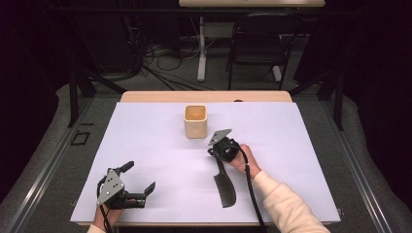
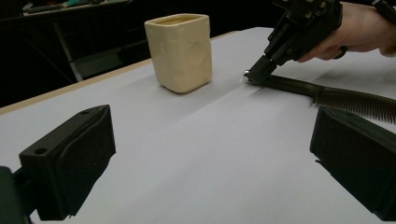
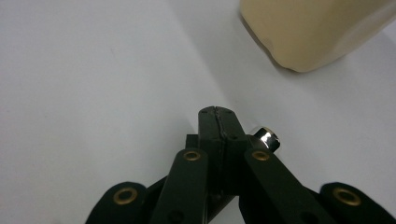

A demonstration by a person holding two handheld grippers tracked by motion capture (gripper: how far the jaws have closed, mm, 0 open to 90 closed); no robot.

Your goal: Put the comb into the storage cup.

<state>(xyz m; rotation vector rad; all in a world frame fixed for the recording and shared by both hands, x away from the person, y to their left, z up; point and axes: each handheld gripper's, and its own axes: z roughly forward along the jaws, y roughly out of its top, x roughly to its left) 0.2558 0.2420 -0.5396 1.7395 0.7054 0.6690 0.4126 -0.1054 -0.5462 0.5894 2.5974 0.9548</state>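
Note:
A black comb (image 1: 224,187) lies flat on the white table sheet (image 1: 145,131), teeth toward the near edge. My right gripper (image 1: 217,151) points down at the tip of its handle, jaws pressed together. In the right gripper view the comb's chrome handle end (image 3: 266,136) peeks out beside the closed right gripper (image 3: 218,122). In the left gripper view the right gripper (image 2: 254,74) pinches the comb (image 2: 327,93) against the table. A cream square cup (image 1: 196,121) stands upright just beyond. My left gripper (image 1: 141,177) rests open at the near left, holding nothing.
The cream cup (image 2: 180,51) is open-topped, and its base (image 3: 313,32) sits a short way past the right jaws. Behind the table stand a chair (image 1: 257,46), a white desk leg (image 1: 201,48) and floor cables. Metal rails run along both sides.

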